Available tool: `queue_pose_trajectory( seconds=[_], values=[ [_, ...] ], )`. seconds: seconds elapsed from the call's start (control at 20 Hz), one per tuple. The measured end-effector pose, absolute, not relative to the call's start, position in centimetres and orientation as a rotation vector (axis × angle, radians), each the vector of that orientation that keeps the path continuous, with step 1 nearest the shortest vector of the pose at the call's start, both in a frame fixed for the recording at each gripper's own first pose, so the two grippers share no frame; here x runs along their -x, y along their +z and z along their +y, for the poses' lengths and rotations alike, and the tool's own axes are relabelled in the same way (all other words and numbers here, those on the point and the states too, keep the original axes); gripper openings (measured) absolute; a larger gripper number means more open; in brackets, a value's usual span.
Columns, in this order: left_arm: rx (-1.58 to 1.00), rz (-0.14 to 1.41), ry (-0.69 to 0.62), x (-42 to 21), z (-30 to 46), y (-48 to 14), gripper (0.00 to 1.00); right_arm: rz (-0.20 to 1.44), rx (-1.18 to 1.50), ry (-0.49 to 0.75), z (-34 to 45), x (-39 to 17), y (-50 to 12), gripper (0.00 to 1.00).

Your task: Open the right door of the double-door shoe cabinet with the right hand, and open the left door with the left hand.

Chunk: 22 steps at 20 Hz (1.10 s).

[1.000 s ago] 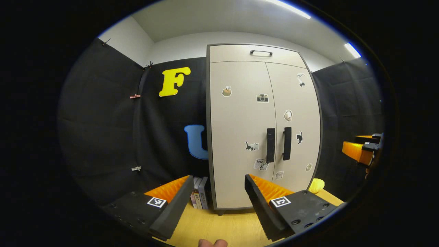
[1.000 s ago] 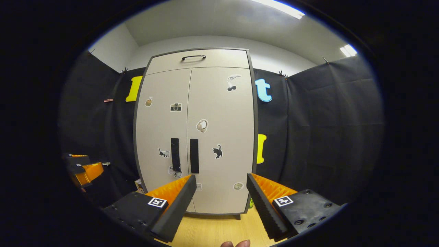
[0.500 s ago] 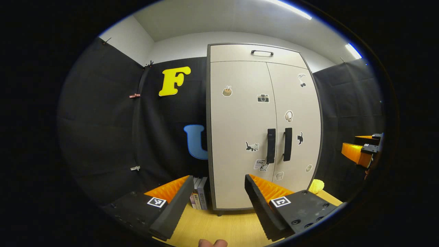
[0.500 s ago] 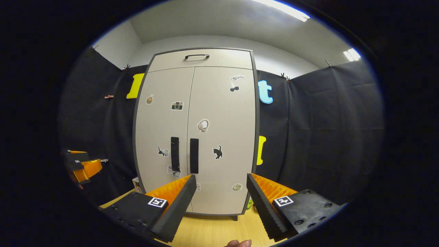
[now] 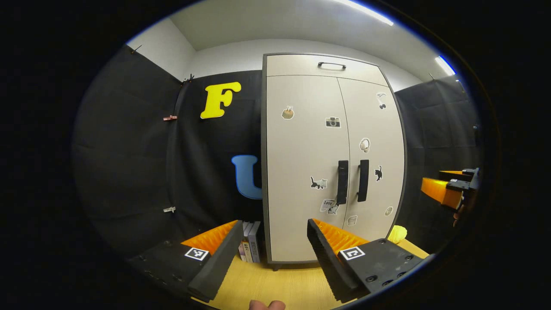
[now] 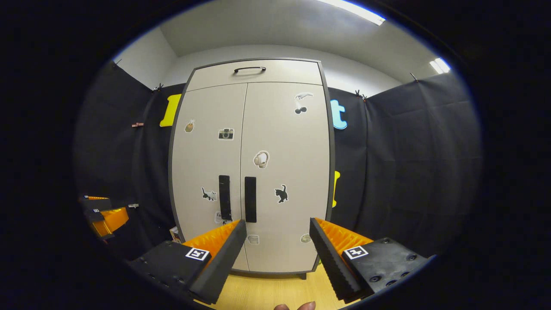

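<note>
Both doors shut. Right gripper (image 6: 277, 234) fingers spread apart, empty — right door handle (image 6: 250, 199) stands upright just above and beyond its left finger, near. Left gripper (image 5: 273, 237) fingers also apart; left door handle (image 5: 342, 182) ahead, up-right of them — farther off.

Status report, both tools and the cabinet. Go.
Left tool open, right tool open, both short of the cabinet. Both doors shut, right handle and left handle untouched. Nothing between tools and handles.
</note>
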<state>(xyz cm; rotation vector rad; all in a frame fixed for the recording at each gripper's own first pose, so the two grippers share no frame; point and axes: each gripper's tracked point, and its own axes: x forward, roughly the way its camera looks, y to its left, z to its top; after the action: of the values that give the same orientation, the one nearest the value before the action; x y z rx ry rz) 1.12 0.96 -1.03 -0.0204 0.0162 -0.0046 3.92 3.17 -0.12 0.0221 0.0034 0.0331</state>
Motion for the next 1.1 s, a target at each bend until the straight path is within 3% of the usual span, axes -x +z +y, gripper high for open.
queue_pose_trajectory(
  seconds=[0.7, 0.9, 1.05, 1.1],
  values=[
    [0.024, 0.072, 0.011, -2.5, 4.0, -4.2, 0.95, 0.000, -0.031, 0.091, 10.5, -18.0, -1.7, 0.96],
    [0.030, 0.079, 0.013, -3.0, 4.6, -4.6, 0.95, 0.041, -0.054, 0.052, 9.8, -21.2, -3.8, 0.81],
    [0.033, 0.087, 0.013, -3.4, 4.8, -5.0, 0.95, 0.098, -0.076, 0.037, 9.6, -22.7, -5.7, 0.79],
    [0.035, 0.092, 0.013, -3.5, 4.8, -5.3, 0.95, 0.111, -0.080, 0.036, 10.0, -23.5, -6.4, 0.63]
  ],
)
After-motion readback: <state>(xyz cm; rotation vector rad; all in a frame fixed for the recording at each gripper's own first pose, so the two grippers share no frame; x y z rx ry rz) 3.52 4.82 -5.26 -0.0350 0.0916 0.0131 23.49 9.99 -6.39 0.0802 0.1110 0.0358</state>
